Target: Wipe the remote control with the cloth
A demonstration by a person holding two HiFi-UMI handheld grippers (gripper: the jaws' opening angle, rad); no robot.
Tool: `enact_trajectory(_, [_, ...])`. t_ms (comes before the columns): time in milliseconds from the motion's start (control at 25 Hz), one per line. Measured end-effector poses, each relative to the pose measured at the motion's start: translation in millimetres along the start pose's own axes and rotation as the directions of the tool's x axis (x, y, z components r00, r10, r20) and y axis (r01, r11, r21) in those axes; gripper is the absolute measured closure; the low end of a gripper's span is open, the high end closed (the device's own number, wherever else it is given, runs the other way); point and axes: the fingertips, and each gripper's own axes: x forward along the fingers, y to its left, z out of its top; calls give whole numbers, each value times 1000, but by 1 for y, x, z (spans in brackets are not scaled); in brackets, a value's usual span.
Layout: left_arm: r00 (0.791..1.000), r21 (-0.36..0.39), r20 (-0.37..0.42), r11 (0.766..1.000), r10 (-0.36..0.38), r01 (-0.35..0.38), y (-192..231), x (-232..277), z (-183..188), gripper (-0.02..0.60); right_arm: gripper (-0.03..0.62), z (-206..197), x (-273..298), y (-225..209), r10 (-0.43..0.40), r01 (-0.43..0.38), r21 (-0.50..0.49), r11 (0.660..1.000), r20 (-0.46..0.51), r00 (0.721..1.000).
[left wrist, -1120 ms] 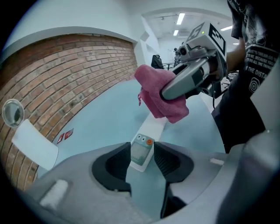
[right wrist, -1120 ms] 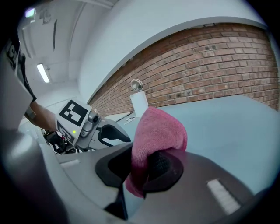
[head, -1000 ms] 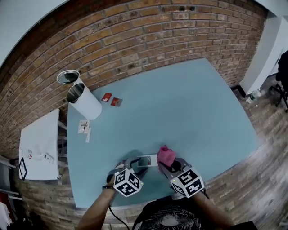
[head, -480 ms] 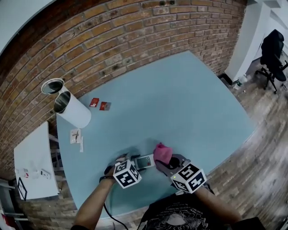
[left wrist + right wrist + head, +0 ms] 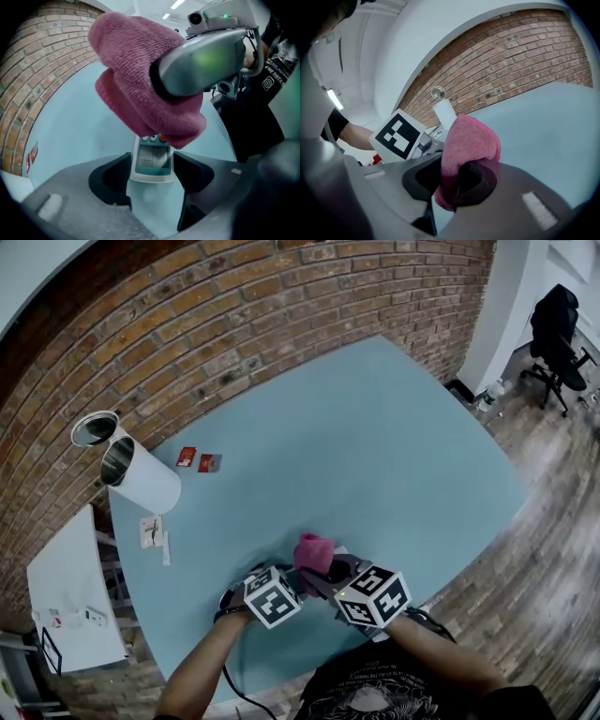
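Place: indoor workroom, office or lab type. Bare brick wall (image 5: 234, 324) runs along far side of my table (image 5: 394, 446), which has large pale blue top. Wood-plank floor (image 5: 539, 549) around it. Black office chair (image 5: 555, 334) far right, near white pillar (image 5: 502, 296); bottle (image 5: 488, 393) on floor at pillar's foot. Strip lights (image 5: 177, 4) on white ceiling. Left end of table: two white cylinders (image 5: 148, 486), small red packets (image 5: 197, 460), paper slips (image 5: 152, 531). White side table (image 5: 70, 606) left of mine, small items on it, too small to tell.

White tube (image 5: 148, 482), red packets (image 5: 210, 462) — blue table (image 5: 394, 437)
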Motion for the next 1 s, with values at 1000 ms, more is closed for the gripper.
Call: enact_trajectory(1000, [999,-55,-32,999,-4,2,0,1,-4,287,531,-14,26,-1,82,-82,33,996,-8,997])
